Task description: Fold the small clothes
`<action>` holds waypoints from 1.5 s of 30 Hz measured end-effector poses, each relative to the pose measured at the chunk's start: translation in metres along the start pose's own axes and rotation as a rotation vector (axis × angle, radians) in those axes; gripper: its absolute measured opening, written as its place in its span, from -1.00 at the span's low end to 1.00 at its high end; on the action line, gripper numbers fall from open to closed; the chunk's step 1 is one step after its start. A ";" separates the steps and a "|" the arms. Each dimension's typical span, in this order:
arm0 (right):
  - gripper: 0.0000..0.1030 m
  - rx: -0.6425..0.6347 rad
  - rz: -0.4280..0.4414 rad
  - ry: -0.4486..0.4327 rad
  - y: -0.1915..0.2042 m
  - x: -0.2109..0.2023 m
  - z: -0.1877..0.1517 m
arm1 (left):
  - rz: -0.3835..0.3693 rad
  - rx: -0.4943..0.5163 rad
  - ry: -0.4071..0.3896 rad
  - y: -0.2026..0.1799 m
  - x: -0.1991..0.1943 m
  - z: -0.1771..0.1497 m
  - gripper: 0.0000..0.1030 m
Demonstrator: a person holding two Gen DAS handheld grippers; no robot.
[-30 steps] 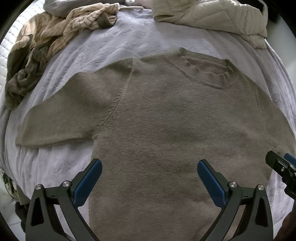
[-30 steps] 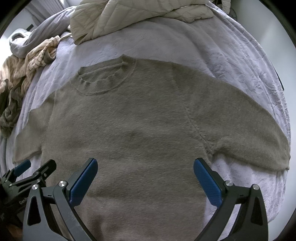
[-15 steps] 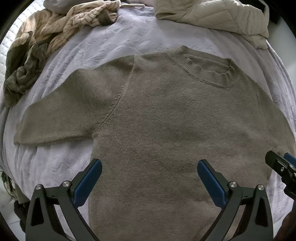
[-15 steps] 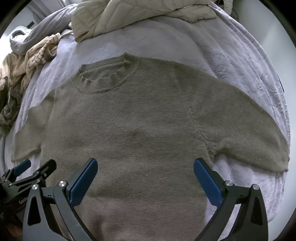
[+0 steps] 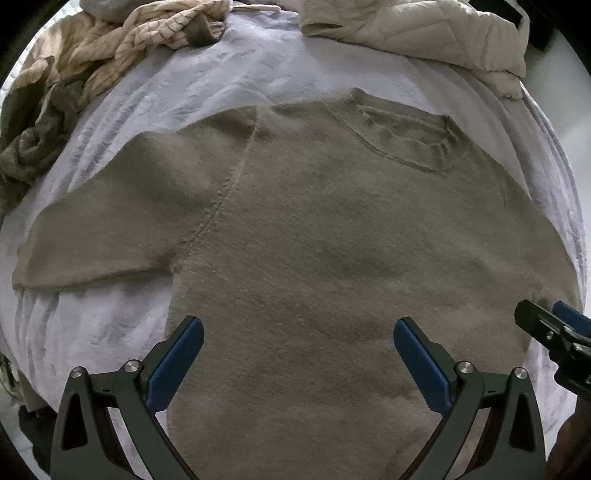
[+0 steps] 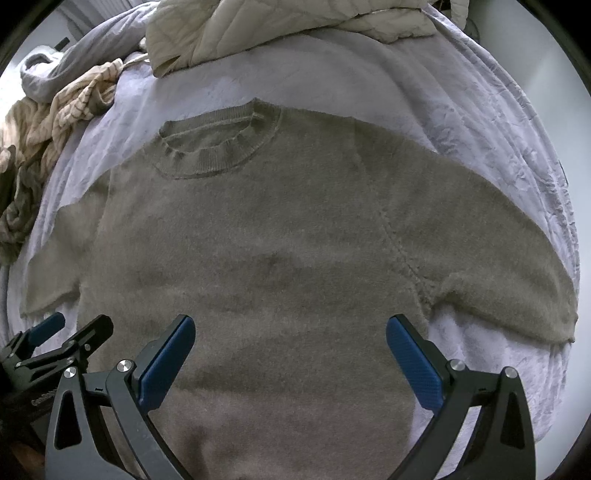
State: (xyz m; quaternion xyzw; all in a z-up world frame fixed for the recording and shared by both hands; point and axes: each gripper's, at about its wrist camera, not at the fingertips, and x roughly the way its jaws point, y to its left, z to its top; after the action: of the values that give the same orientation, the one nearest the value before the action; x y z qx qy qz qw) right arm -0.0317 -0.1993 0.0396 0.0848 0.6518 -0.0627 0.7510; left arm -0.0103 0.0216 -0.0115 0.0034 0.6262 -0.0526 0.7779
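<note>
Sweater (image 5: 332,240) is spread flat, front up, on the pale bedsheet (image 5: 184,85), neck at the far end, both short sleeves out to the sides. Left wrist view: left gripper (image 5: 298,345) hangs over the near hem, jaws wide apart, nothing in them. Striped clothes pile (image 5: 110,48) sits far left, quilted jacket (image 5: 424,33) far right. Right wrist view: right gripper (image 6: 290,341) is also spread wide, empty, over the sweater's lower body.
</note>
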 end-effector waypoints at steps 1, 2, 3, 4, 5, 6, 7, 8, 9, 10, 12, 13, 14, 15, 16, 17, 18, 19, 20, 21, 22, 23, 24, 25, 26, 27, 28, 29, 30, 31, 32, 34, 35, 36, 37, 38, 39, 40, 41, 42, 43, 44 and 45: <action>1.00 0.000 -0.002 0.001 0.000 0.000 -0.001 | 0.005 0.006 -0.005 0.000 0.000 0.000 1.00; 1.00 0.000 -0.003 0.002 0.000 0.000 -0.001 | 0.012 0.014 -0.009 -0.001 0.000 -0.001 1.00; 1.00 -0.001 -0.004 0.004 0.001 0.000 -0.002 | 0.008 0.016 -0.011 0.000 0.000 -0.002 1.00; 1.00 -0.003 -0.004 0.004 0.001 0.000 -0.003 | -0.001 0.013 -0.011 0.001 0.000 -0.003 1.00; 1.00 -0.007 -0.006 0.005 0.002 0.000 -0.003 | -0.002 0.002 0.005 0.005 0.001 -0.004 1.00; 1.00 -0.011 -0.007 0.007 0.004 0.000 -0.003 | -0.018 -0.008 0.016 0.008 0.002 -0.006 1.00; 1.00 -0.014 -0.008 0.009 0.006 0.000 -0.004 | -0.032 -0.016 0.030 0.013 0.002 -0.007 1.00; 1.00 -0.017 -0.007 0.011 0.008 0.001 -0.005 | -0.053 -0.033 0.038 0.020 0.002 -0.010 1.00; 1.00 -0.022 -0.004 0.012 0.012 0.001 -0.006 | -0.064 -0.046 0.036 0.025 0.002 -0.012 1.00; 1.00 -0.028 0.000 0.016 0.016 0.002 -0.007 | -0.075 -0.064 0.034 0.034 0.001 -0.015 1.00; 1.00 -0.047 0.015 0.025 0.027 0.004 -0.012 | -0.083 -0.088 0.028 0.047 0.000 -0.018 1.00; 1.00 -0.058 0.025 0.030 0.033 0.006 -0.015 | -0.085 -0.106 0.021 0.057 -0.001 -0.019 1.00; 1.00 -0.073 0.034 0.038 0.041 0.008 -0.019 | -0.075 -0.134 0.010 0.073 -0.001 -0.021 1.00; 1.00 -0.085 0.038 0.046 0.048 0.010 -0.022 | -0.072 -0.153 0.007 0.083 -0.001 -0.021 1.00; 1.00 -0.099 0.041 0.054 0.055 0.012 -0.026 | -0.071 -0.177 0.003 0.095 -0.001 -0.021 1.00; 1.00 -0.110 0.044 0.059 0.062 0.013 -0.028 | -0.070 -0.207 0.000 0.110 -0.001 -0.021 1.00; 1.00 -0.125 0.049 0.066 0.070 0.016 -0.030 | -0.069 -0.246 -0.009 0.128 0.000 -0.022 1.00; 1.00 -0.138 0.055 0.072 0.078 0.017 -0.033 | -0.069 -0.277 -0.021 0.142 0.000 -0.022 1.00; 1.00 -0.146 0.061 0.077 0.085 0.018 -0.035 | -0.067 -0.331 -0.047 0.167 0.000 -0.024 1.00; 1.00 -0.154 0.072 0.084 0.093 0.020 -0.037 | -0.065 -0.358 -0.064 0.180 0.000 -0.025 1.00; 1.00 -0.161 0.082 0.086 0.100 0.019 -0.038 | -0.064 -0.420 -0.100 0.207 -0.001 -0.028 1.00; 1.00 -0.172 0.094 0.086 0.107 0.019 -0.040 | -0.060 -0.471 -0.116 0.226 0.000 -0.032 1.00; 1.00 -0.186 0.105 0.085 0.116 0.019 -0.042 | -0.073 -0.509 -0.142 0.242 0.001 -0.035 1.00; 1.00 -0.200 0.114 0.082 0.124 0.019 -0.043 | -0.085 -0.552 -0.152 0.258 0.003 -0.038 1.00; 1.00 -0.215 0.124 0.080 0.132 0.019 -0.045 | -0.114 -0.619 -0.183 0.283 0.008 -0.044 1.00; 1.00 -0.231 0.136 0.079 0.142 0.019 -0.047 | -0.134 -0.657 -0.214 0.300 0.012 -0.045 1.00; 1.00 -0.242 0.144 0.081 0.148 0.019 -0.049 | -0.154 -0.707 -0.232 0.318 0.017 -0.050 1.00; 1.00 -0.254 0.151 0.082 0.156 0.020 -0.051 | -0.176 -0.738 -0.243 0.331 0.024 -0.050 1.00; 1.00 -0.267 0.159 0.086 0.163 0.021 -0.054 | -0.196 -0.761 -0.241 0.337 0.030 -0.052 1.00; 1.00 -0.277 0.164 0.089 0.170 0.021 -0.056 | -0.227 -0.786 -0.243 0.345 0.035 -0.052 1.00; 1.00 -0.286 0.170 0.093 0.175 0.022 -0.058 | -0.262 -0.825 -0.239 0.349 0.043 -0.052 1.00; 1.00 -0.306 0.182 0.102 0.186 0.023 -0.063 | -0.314 -0.878 -0.269 0.355 0.049 -0.053 0.99; 1.00 -0.319 0.183 0.107 0.192 0.023 -0.066 | -0.322 -0.897 -0.289 0.358 0.048 -0.054 0.83; 1.00 -0.327 0.184 0.111 0.195 0.023 -0.068 | -0.330 -0.909 -0.310 0.362 0.047 -0.054 0.42; 1.00 -0.333 0.186 0.113 0.198 0.023 -0.071 | -0.335 -0.920 -0.322 0.364 0.047 -0.053 0.15; 1.00 -0.340 0.190 0.115 0.201 0.022 -0.073 | -0.353 -0.930 -0.338 0.369 0.047 -0.053 -0.39; 1.00 -0.342 0.194 0.115 0.202 0.022 -0.074 | -0.362 -0.932 -0.351 0.371 0.048 -0.052 -0.79; 1.00 -0.344 0.198 0.114 0.203 0.022 -0.074 | -0.358 -0.926 -0.363 0.373 0.047 -0.052 -0.79; 1.00 -0.343 0.200 0.112 0.203 0.021 -0.075 | -0.338 -0.895 -0.381 0.372 0.042 -0.050 -0.79; 1.00 -0.340 0.204 0.108 0.202 0.021 -0.075 | -0.329 -0.874 -0.391 0.368 0.040 -0.043 -0.79; 1.00 -0.336 0.209 0.102 0.201 0.019 -0.075 | -0.325 -0.844 -0.409 0.365 0.035 -0.040 -0.79; 1.00 -0.332 0.213 0.097 0.199 0.019 -0.074 | -0.328 -0.808 -0.434 0.359 0.028 -0.037 -0.79; 1.00 -0.326 0.218 0.090 0.197 0.018 -0.073 | -0.342 -0.768 -0.466 0.353 0.017 -0.037 -0.83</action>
State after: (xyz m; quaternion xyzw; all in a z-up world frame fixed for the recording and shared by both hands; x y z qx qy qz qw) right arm -0.0594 0.0084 0.0211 0.0351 0.6733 0.1291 0.7271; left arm -0.0124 0.3735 -0.0572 -0.3991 0.4011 0.0559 0.8227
